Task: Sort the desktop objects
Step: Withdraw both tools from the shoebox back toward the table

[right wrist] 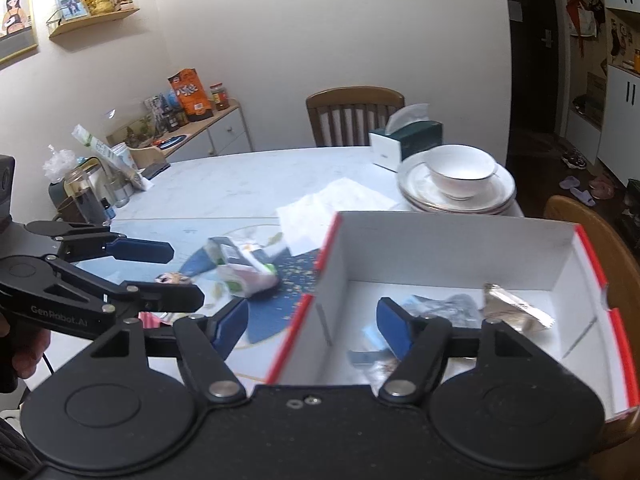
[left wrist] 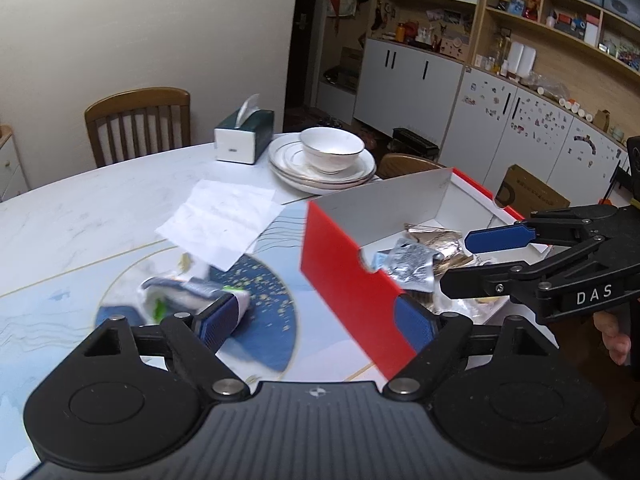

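Note:
A red-sided box [left wrist: 344, 276] with a white inside [right wrist: 452, 248] stands on the table and holds several foil and plastic wrappers [left wrist: 412, 260] [right wrist: 516, 308]. A crumpled white, blue and green wrapper [left wrist: 188, 292] [right wrist: 244, 268] lies on the blue mat left of the box. My left gripper [left wrist: 316, 320] is open and empty, its fingers either side of the box's red wall. My right gripper [right wrist: 312, 324] is open and empty, straddling the box's left wall; it shows in the left wrist view [left wrist: 472, 260] over the box. A small printed wrapper [right wrist: 172, 279] lies by the left gripper [right wrist: 180, 272].
A sheet of white paper [left wrist: 220, 220], stacked plates with a bowl [left wrist: 328, 156] and a tissue box [left wrist: 244, 136] sit farther back on the marble table [left wrist: 80, 208]. Wooden chairs [left wrist: 136, 124] stand around it. Jars and packets [right wrist: 100, 176] crowd the table's left edge.

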A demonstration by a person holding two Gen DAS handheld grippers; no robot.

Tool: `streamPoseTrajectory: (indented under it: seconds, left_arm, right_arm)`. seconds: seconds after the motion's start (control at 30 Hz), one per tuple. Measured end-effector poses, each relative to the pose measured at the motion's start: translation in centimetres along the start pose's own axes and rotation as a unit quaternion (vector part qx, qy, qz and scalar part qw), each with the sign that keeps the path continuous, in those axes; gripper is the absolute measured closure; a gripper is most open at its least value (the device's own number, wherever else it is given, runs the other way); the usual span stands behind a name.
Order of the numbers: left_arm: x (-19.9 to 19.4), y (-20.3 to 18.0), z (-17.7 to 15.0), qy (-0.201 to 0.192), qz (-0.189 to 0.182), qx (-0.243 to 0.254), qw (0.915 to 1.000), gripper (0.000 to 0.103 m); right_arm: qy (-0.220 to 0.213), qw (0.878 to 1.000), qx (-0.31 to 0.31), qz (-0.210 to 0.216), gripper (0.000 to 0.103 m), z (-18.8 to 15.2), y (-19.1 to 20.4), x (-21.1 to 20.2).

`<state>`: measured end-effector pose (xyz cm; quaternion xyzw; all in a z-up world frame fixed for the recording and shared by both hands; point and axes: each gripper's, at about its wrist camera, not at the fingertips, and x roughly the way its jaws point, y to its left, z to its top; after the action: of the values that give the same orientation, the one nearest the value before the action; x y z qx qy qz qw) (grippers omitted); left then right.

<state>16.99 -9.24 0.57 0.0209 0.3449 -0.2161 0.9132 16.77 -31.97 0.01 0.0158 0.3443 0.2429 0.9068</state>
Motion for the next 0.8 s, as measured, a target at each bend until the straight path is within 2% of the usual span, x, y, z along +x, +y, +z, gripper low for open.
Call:
streamPoseTrajectory:
  seconds: [0.2, 0.33, 0.47, 0.8]
  left_arm:
    - [-1.2, 2.9, -1.5, 0.001, 0.008, -0.012, 0.9999, 0.016]
    - [-2.0, 4.7, -2.5, -0.002, 0.012, -0.014, 0.9998, 0.000]
    - [-2.7, 6.7, -3.8, -0.002, 0.017, -0.021, 0.9996, 0.001]
    - [-3.3, 11.1, -6.8, 0.027, 0.021, -0.033, 0.9989, 0.001]
  right_arm:
    - [0.004, 1.000, -0.005, 0.004, 0.027, 0.0, 3.2, 1.1]
    - [0.004, 1.000, -0.009, 0.001, 0.024, -0.2, 5.3, 1.6]
    - [0.005, 1.000, -0.011, 0.001, 0.020, -0.4, 7.1, 2.4]
    - [0.021, 1.000, -0.006, 0.002, 0.019, -0.9, 11.1, 4.7]
